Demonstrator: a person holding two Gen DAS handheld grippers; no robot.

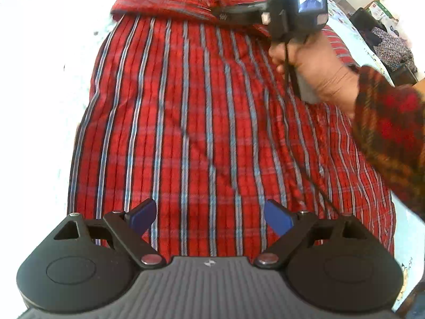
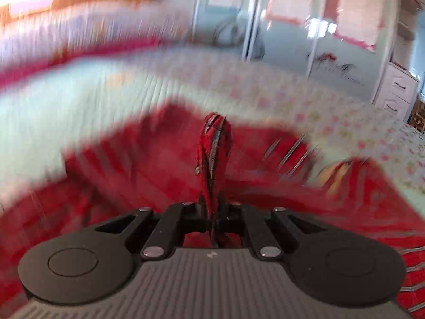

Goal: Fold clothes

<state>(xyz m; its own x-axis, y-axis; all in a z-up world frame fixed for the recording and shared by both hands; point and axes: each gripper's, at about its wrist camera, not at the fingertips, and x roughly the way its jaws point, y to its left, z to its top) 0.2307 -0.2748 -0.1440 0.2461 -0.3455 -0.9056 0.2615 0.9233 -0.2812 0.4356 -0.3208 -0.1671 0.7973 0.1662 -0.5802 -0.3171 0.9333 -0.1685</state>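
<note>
Bedspread (image 2: 332, 111) only rightward; right claw (image 2: 212, 212) pinches shirt (image 2: 212, 146).

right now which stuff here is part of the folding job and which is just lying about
Part of the job:
- red striped garment, spread on the bed
- right gripper, shut on a bunch of it
- left gripper, open above it

Lying about:
- flowered bedsheet
- white drawers
- boxes on a shelf

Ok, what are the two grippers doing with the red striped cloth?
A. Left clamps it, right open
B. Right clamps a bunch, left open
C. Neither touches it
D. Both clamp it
B: the right gripper has its jaws shut on a bunch of the red striped cloth, while the left gripper hangs open above it.
</note>
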